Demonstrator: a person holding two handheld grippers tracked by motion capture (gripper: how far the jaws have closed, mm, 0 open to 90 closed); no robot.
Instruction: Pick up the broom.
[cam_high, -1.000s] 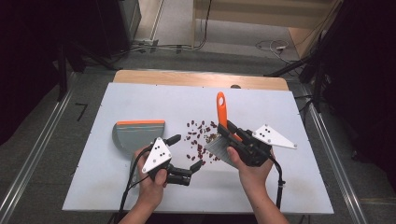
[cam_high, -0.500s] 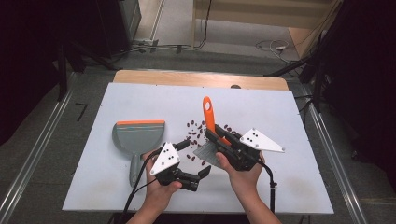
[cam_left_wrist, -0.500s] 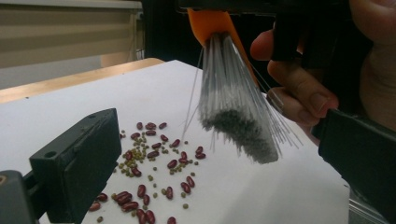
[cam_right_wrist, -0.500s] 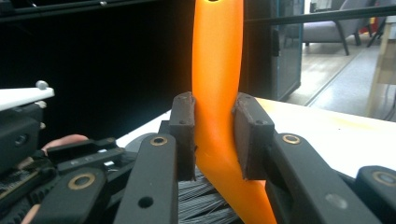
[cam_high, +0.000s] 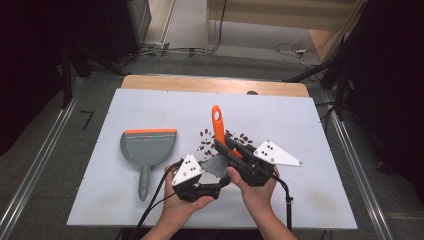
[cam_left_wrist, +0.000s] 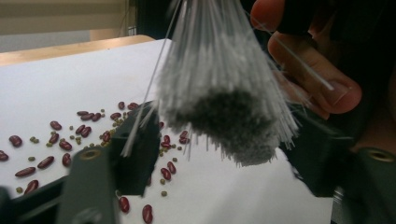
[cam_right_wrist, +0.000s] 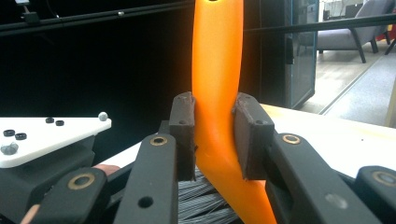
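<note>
— When I compare with a second ago, what is different?

— Since then the brush (cam_high: 217, 125) went from right of centre toward the middle of the high view. The left gripper (cam_high: 220, 177) came up under its bristles (cam_left_wrist: 224, 93). Its jaws have just been closing and stand half apart, with the grey tuft between them. Only loose hairs touch the pads.

— And the right gripper (cam_high: 223, 148)?

— It is clamped on the orange handle, as before, and the handle points to the top of the frame.

— What does it mean for the work?

— I think the hands are arranging the brush, not sweeping yet. The beans (cam_high: 205, 142) lie scattered at the centre of the table (cam_high: 300, 115), and the dustpan (cam_high: 149, 147) waits untouched at the left.
</note>
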